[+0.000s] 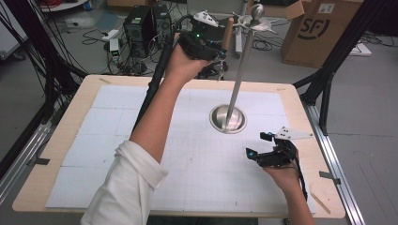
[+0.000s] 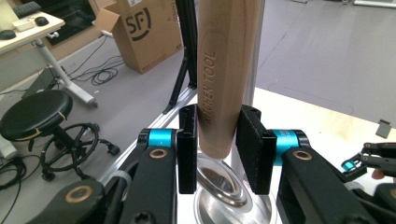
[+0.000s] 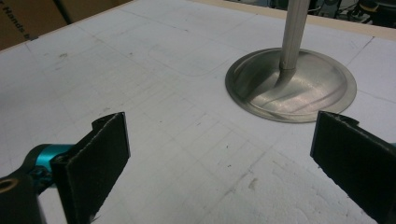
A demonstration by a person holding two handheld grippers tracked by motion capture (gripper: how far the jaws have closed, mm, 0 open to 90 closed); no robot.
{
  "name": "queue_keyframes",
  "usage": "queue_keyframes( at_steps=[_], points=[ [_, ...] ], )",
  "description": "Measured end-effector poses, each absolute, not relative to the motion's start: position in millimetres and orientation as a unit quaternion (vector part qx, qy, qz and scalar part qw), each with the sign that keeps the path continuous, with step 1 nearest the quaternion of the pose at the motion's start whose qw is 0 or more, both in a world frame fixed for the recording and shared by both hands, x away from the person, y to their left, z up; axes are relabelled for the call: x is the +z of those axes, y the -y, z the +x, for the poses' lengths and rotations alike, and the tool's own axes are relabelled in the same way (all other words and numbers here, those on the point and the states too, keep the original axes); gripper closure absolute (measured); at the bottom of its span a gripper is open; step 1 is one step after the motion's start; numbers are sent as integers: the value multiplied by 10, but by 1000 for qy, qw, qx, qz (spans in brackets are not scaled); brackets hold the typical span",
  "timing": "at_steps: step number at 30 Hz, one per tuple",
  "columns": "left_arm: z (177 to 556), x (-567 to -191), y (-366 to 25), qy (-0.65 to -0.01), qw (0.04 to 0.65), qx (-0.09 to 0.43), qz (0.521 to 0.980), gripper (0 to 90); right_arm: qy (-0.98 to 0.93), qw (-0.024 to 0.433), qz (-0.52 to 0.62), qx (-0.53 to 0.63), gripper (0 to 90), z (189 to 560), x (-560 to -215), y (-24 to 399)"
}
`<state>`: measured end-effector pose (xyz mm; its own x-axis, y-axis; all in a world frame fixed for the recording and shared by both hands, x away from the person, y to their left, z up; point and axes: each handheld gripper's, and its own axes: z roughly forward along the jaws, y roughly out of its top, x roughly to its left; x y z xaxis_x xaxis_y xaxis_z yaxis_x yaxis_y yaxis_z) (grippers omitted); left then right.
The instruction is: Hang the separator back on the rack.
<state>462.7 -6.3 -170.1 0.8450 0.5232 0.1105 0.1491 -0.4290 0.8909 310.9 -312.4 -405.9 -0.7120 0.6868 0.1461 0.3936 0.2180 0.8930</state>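
I had the left gripper [image 2: 217, 154] clamped on the wooden-handled kitchen tool [image 2: 224, 79], raised at twelve o'clock beside the tall steel stand [image 1: 237, 84]. Hanging it remained, I judged. The right gripper [image 3: 219, 158] gaped wide, empty, over the table [image 1: 61, 140].

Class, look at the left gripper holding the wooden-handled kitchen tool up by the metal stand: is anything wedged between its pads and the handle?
Nothing visible. The left gripper has both pads pressed directly on the wooden handle, beside the metal stand.
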Motion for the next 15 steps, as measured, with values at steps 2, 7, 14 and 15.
queue_keyframes(
  at_steps=[2, 7, 14, 15],
  points=[
    [4625, -1696, 76, -205, 492, 192, 824, 702, -767, 141, 354, 516, 33, 3107, -4059, 3125],
    [4620, -1700, 103, -207, 482, 197, 828, 702, -767, 141, 354, 517, 33, 3106, -4058, 3127],
    [4593, -1699, 134, -212, 480, 200, 828, 702, -767, 141, 355, 517, 33, 3103, -4056, 3127],
    [4595, -1700, 136, -212, 478, 202, 828, 702, -767, 142, 354, 516, 33, 3103, -4055, 3128]
  ],
)
